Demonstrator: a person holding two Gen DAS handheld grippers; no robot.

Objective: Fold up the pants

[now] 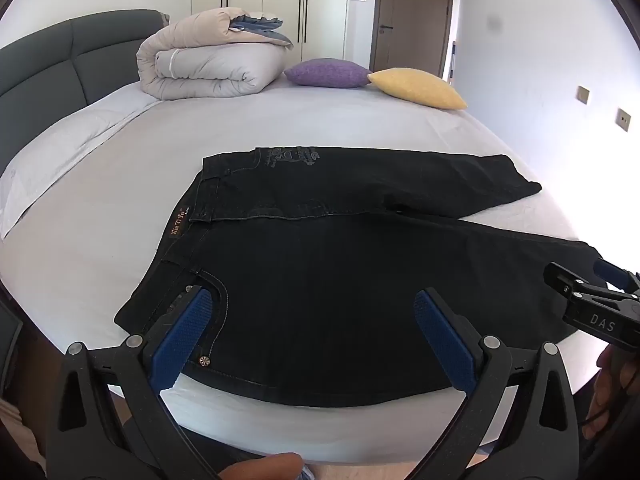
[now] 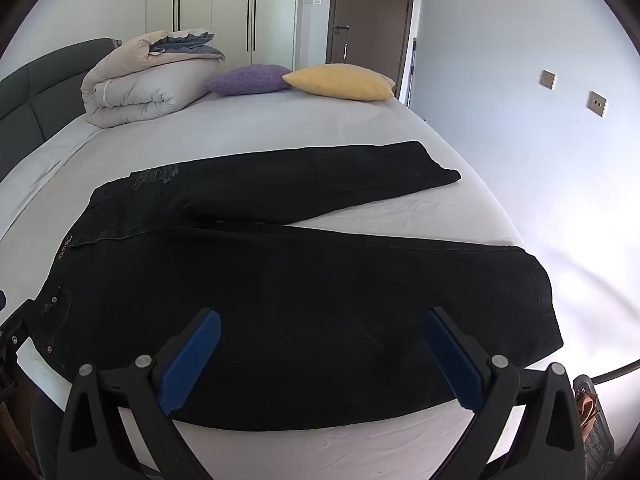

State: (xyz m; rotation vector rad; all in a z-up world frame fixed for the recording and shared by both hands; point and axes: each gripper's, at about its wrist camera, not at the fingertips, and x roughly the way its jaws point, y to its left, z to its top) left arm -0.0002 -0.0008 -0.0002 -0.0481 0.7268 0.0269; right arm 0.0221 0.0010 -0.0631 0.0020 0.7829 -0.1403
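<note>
1. Black jeans [image 1: 320, 280] are spread flat on the bed [image 1: 120, 200], waistband toward the headboard [image 1: 40, 72], legs splayed apart.
2. The left gripper [image 1: 320, 336] is held wide open above the front pocket, gripping nothing.
3. The right gripper [image 2: 320, 356] is held wide open over the near leg, empty.

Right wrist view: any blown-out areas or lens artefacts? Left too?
Right wrist view: the bed sheet at the right edge blows out to white; heavy fisheye curvature. Left wrist view: a dark smudge on the wall; the black pants lose detail.
</note>
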